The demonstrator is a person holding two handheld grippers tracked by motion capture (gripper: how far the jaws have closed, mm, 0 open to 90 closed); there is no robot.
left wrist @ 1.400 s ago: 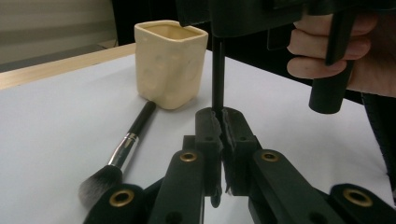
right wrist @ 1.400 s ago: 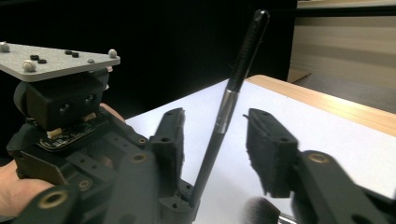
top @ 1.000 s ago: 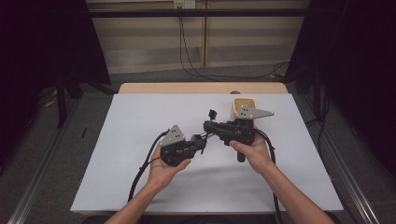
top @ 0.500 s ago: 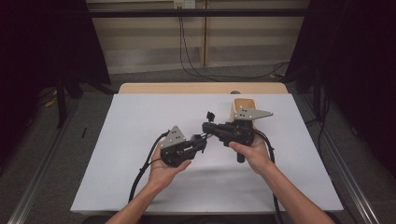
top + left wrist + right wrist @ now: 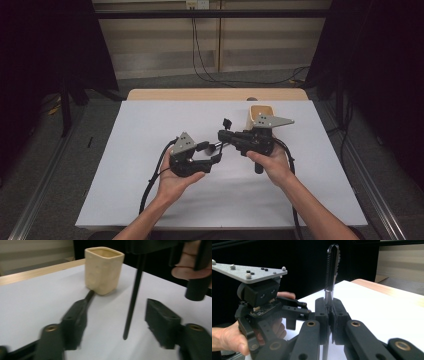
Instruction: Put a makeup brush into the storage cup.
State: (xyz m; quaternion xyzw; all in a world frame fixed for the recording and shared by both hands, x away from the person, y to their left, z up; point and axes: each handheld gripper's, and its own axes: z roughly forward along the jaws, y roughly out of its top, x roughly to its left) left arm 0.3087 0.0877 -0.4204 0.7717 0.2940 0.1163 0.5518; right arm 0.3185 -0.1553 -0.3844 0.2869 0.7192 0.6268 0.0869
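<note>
Table: the white table [image 5: 150,190] carries the work; both my hands hover over its middle, and a wooden strip [image 5: 215,94] runs along its far edge.
Cup: a cream square cup [image 5: 103,268] stands upright near the far right of the table, open and, as far as I can see, with nothing in it. A short dark stick [image 5: 88,295] lies on the table, its far end at the foot of the cup.
Right gripper: my right gripper [image 5: 329,315] has its fingers pressed together on the metal shank of a thin black tool [image 5: 332,267], whose ridged head stands above them.
Left gripper: my left gripper [image 5: 113,321] has just been opening; its fingers [image 5: 162,323] are spread, and the tool's lower end [image 5: 131,305] hangs between them, untouched.
Progress: I judge the handover done; the tool is now in my right gripper alone.
Left to do: probably to carry the tool to the cup and drop it in.
In the way: nothing but my left gripper close around the tool's tip; it should back off first.
</note>
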